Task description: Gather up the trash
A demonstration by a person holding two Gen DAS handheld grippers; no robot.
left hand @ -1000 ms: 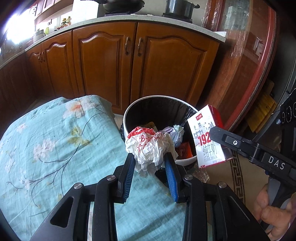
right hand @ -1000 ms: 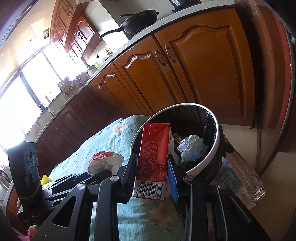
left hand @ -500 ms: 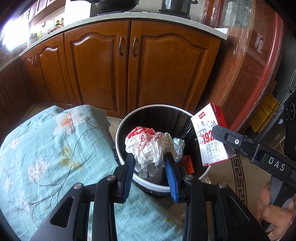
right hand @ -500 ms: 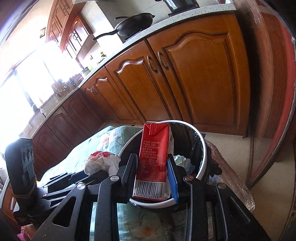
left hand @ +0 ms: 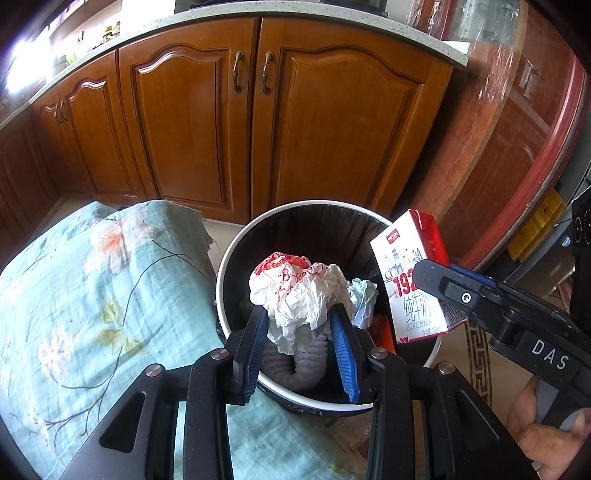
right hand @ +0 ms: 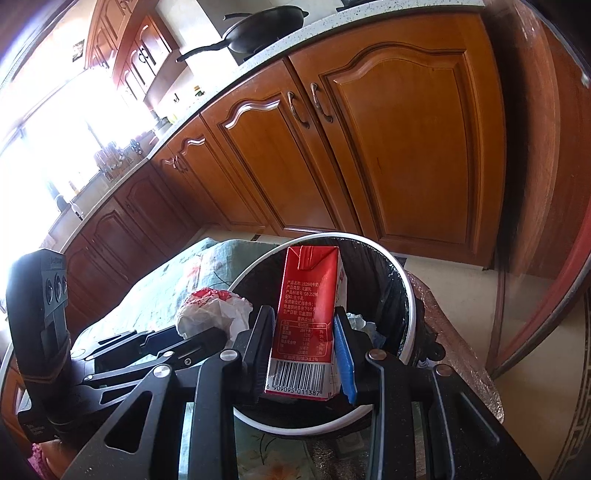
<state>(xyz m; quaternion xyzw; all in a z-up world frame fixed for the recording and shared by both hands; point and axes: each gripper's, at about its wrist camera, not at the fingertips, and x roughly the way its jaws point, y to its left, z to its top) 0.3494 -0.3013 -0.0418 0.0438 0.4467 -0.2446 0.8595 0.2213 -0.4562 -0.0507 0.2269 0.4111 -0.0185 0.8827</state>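
My left gripper (left hand: 300, 321) is shut on a crumpled white and red paper wrapper (left hand: 299, 291) and holds it over the open bin (left hand: 236, 254), a round black-lined bin with a white rim. My right gripper (right hand: 304, 325) is shut on a red and white milk carton (right hand: 310, 317), held upright above the bin (right hand: 406, 295). The carton (left hand: 410, 273) also shows in the left wrist view at the bin's right rim. The wrapper (right hand: 210, 314) shows in the right wrist view at left. Crumpled paper (left hand: 364, 299) lies inside the bin.
A table with a teal floral cloth (left hand: 81, 295) lies left of the bin. Wooden kitchen cabinets (left hand: 251, 122) stand behind it. A round wooden table edge under plastic film (left hand: 524, 155) is at right. A black pan (right hand: 266, 29) sits on the counter.
Both grippers have moved forward off the cloth until the wrapper and the carton hang over the bin's opening. Both stay shut on their loads.
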